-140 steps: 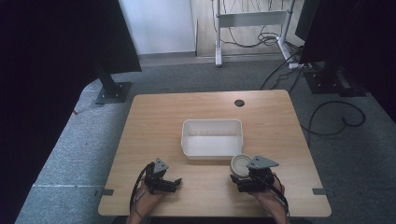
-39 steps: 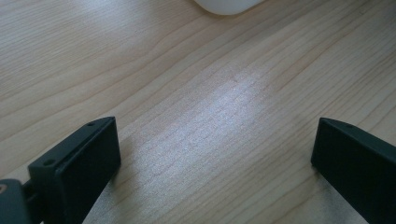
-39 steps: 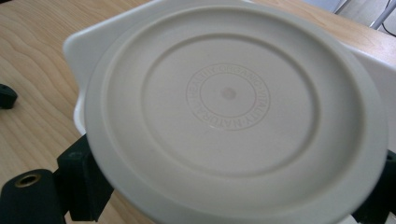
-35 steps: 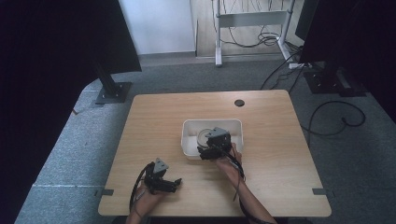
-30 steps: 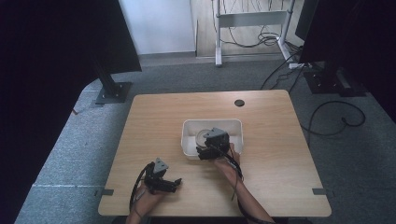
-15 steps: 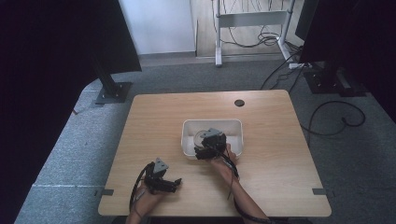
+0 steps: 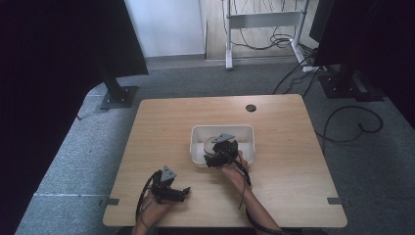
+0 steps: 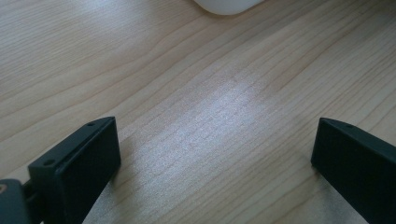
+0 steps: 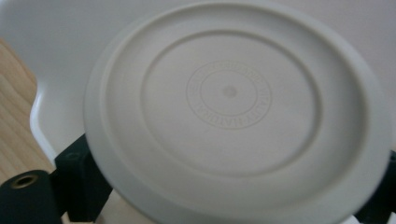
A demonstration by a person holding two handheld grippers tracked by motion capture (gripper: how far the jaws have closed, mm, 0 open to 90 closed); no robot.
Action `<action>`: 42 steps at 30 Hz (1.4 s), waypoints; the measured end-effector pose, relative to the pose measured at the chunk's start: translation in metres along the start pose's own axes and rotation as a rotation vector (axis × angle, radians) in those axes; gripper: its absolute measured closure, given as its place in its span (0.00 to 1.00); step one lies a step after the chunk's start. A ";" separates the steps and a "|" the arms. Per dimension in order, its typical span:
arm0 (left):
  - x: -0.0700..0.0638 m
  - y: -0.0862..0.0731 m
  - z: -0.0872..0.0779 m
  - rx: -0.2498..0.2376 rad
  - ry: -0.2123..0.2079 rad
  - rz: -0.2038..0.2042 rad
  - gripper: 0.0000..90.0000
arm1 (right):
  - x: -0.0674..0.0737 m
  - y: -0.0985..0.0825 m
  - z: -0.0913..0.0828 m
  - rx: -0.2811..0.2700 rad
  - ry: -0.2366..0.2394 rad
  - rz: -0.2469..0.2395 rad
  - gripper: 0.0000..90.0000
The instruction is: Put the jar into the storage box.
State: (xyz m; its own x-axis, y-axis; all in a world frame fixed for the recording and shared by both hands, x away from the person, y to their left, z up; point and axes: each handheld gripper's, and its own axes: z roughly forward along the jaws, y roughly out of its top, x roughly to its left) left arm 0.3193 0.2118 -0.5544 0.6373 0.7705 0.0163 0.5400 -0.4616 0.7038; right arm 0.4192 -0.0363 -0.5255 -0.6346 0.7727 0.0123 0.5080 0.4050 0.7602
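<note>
A round off-white plate (image 9: 229, 107) with a stamped ring on its underside is held between the jaws of my right gripper (image 9: 224, 196). In the high view the plate (image 7: 211, 145) tilts inside the left half of the white rectangular bin (image 7: 247, 142), and the right gripper (image 7: 215, 155) reaches over the bin's near wall. My left gripper (image 7: 182, 192) rests on the table near the front left. Its jaws stand wide apart in the left gripper view (image 8: 210, 154), with bare wood between them.
The wooden table (image 7: 293, 161) has a dark cable hole (image 7: 251, 107) at its far edge. A corner of the bin (image 8: 229, 4) shows beyond the left jaws. Black screens, stands and cables surround the table on the grey carpet.
My right gripper carried the plate from the table's front right up over the bin, then drifted slightly left and lower into it. The left gripper has stayed still.
</note>
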 end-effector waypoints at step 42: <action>0.000 0.000 0.000 0.002 0.000 0.001 0.01 | -0.004 -0.007 -0.047 -0.072 0.039 -0.044 0.05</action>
State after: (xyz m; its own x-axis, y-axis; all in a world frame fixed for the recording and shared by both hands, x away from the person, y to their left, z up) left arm 0.3193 0.2119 -0.5542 0.6377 0.7701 0.0165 0.5409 -0.4630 0.7022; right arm 0.3908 -0.0654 -0.5003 -0.6781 0.7350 0.0018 0.4370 0.4013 0.8050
